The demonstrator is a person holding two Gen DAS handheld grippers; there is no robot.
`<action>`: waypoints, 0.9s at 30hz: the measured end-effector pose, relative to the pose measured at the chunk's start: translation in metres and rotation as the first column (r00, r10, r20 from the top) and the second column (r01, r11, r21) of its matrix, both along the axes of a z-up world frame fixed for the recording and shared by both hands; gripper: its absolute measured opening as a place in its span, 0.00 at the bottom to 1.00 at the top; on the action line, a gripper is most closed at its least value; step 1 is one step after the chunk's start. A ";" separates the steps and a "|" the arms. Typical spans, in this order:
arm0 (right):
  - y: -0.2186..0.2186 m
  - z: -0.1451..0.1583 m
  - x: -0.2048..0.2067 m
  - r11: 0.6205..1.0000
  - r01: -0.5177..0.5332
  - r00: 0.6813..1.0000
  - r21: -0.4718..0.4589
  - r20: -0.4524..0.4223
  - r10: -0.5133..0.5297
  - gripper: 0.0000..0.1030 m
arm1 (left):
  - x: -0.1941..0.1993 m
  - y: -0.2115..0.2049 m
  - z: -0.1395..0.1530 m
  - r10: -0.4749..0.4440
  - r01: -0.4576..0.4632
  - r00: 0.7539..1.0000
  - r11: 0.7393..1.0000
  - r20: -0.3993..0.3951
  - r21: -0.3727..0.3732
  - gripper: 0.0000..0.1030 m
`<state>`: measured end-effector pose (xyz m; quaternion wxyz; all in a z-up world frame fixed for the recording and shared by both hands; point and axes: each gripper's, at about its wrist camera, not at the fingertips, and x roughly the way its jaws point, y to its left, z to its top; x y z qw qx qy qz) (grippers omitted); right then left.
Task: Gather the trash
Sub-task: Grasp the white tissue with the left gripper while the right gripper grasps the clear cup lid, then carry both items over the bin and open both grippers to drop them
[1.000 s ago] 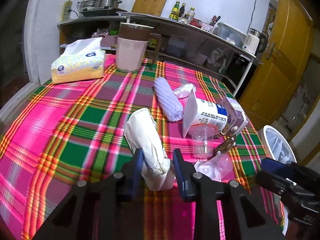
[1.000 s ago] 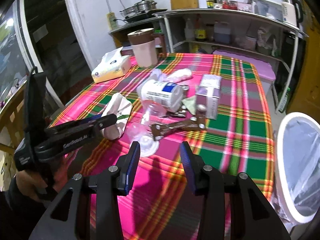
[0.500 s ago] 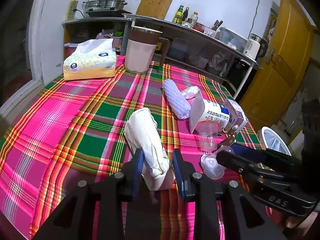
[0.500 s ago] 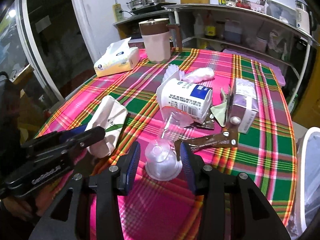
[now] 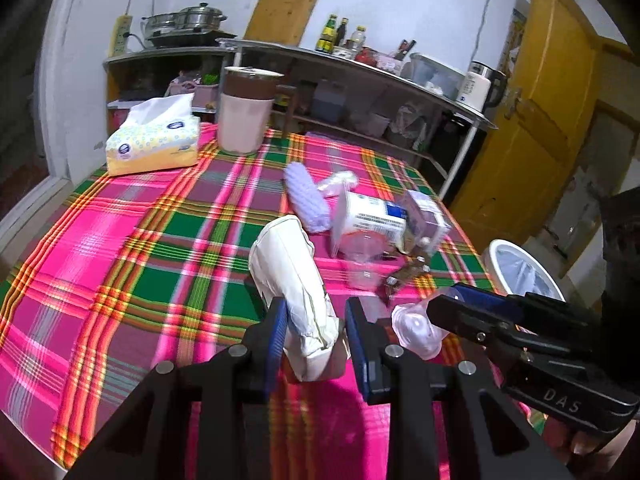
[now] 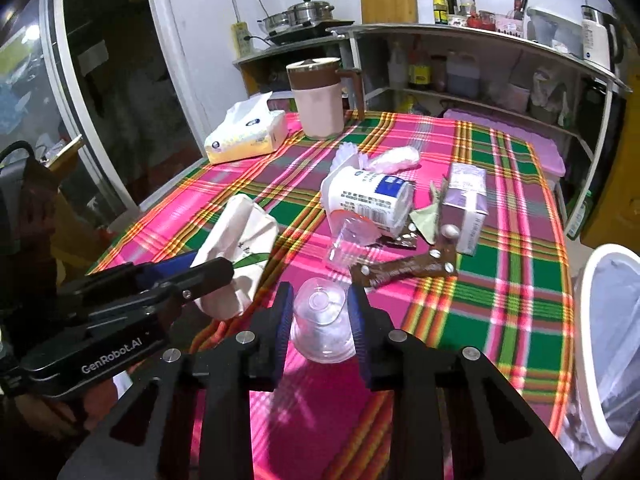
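Observation:
My left gripper (image 5: 316, 332) is shut on the near end of a crumpled white paper packet (image 5: 288, 272), held just above the pink and green checked tablecloth (image 5: 120, 264). In the right wrist view the same packet (image 6: 244, 240) sticks out past the left gripper's dark fingers (image 6: 208, 272). My right gripper (image 6: 320, 320) is closing on an upturned clear plastic cup (image 6: 320, 312), and its blue pads touch both sides. That cup (image 5: 416, 328) also shows in the left wrist view, at the tip of the right gripper.
Beyond lie a second clear cup (image 6: 348, 240), a white tub on its side (image 6: 368, 200), a purple carton (image 6: 466, 208), a brown wrapper (image 6: 404, 268) and a lilac roll (image 5: 306, 196). A tissue pack (image 6: 248, 132) and a jug (image 6: 320, 96) stand at the back. A white-rimmed bin (image 6: 600, 320) stands beside the table's right edge.
My right gripper came forward over the upturned clear cup and narrowed its jaws onto it. My left gripper drifted a little with the white packet still in it.

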<state>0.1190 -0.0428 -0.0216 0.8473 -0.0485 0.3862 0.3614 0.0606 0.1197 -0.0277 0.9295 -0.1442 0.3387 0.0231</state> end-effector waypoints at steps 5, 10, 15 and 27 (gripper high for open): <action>-0.025 0.005 -0.005 0.999 0.046 0.999 0.017 0.003 -0.046 0.28 | -0.003 -0.021 0.006 -0.048 0.048 0.999 0.999 0.010 0.000 0.29; -0.055 0.010 -0.007 0.993 0.112 0.994 0.029 0.011 -0.112 0.28 | 0.001 -0.046 0.012 -0.112 0.112 0.994 0.994 0.015 -0.006 0.29; -0.086 0.015 -0.005 0.982 0.183 0.983 0.040 0.021 -0.184 0.28 | 0.010 -0.074 0.017 -0.182 0.182 0.983 0.983 0.019 0.001 0.29; -0.185 0.022 0.010 0.911 0.407 0.912 0.063 0.036 -0.410 0.28 | 0.048 -0.151 0.029 -0.367 0.366 0.929 0.930 0.036 0.023 0.29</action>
